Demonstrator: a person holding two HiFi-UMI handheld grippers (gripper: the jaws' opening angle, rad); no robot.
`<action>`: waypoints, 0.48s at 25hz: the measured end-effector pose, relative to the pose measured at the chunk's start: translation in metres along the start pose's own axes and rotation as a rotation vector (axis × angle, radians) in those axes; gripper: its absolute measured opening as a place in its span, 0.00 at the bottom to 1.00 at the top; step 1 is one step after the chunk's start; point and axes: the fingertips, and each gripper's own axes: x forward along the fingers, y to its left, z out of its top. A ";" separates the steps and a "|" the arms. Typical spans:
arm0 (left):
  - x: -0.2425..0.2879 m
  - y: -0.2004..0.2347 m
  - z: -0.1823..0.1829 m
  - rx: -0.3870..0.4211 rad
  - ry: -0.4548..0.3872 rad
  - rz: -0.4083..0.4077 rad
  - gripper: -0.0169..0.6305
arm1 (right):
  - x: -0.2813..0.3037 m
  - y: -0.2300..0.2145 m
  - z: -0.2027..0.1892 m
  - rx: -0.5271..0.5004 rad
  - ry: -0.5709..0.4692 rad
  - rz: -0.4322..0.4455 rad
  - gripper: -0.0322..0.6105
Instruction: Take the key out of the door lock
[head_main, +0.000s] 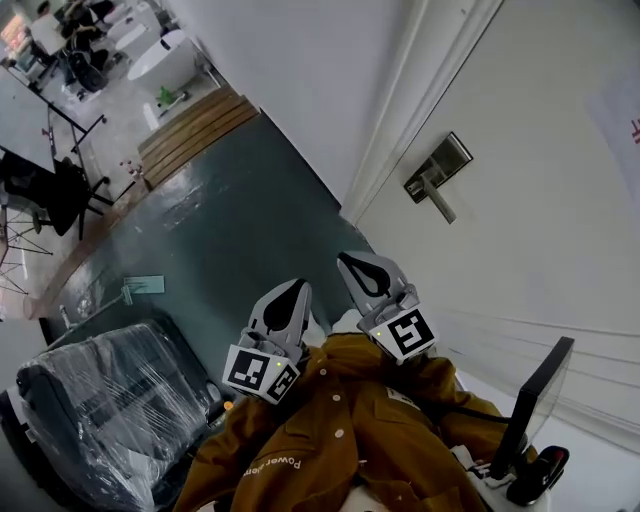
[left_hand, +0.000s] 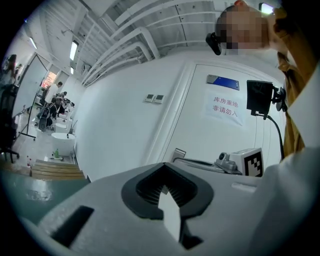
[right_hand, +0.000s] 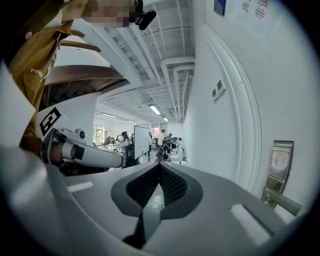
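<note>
- A brown jacket (head_main: 330, 440) is filling the bottom of the head view. The person is standing back from the door (head_main: 520, 120), so both tools are riding close to the chest.
- The left gripper (head_main: 290, 292) is pointing out over the grey floor (head_main: 230, 220). Its jaws are pressed together with nothing between them, and it looks idle for this job.
- The right gripper (head_main: 358, 264) is sitting just beside it, on the door's side. It is also closed on nothing, and it is probably the one being readied for the lock.
- A screen (head_main: 540, 395) on a stalk is standing at the person's right, likely placed there for monitoring.
- Farther off, the metal plate (head_main: 440, 172) is sitting on the white door, well apart from both grippers, with its lever (head_main: 442, 205) hanging beneath.
- The key should be sitting in the lock at that plate, but no view is showing it clearly enough to pick out. By my reading the reach is not yet made, and the jaws will need parting first.
</note>
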 end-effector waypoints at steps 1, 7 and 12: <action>0.005 0.004 -0.001 -0.005 0.006 -0.007 0.02 | 0.004 -0.002 0.002 0.001 -0.009 -0.004 0.06; 0.039 0.006 0.008 0.005 0.014 -0.051 0.02 | 0.014 -0.020 0.004 0.011 -0.007 -0.023 0.06; 0.055 0.005 0.011 0.011 0.021 -0.064 0.02 | 0.015 -0.038 -0.001 0.011 0.004 -0.041 0.06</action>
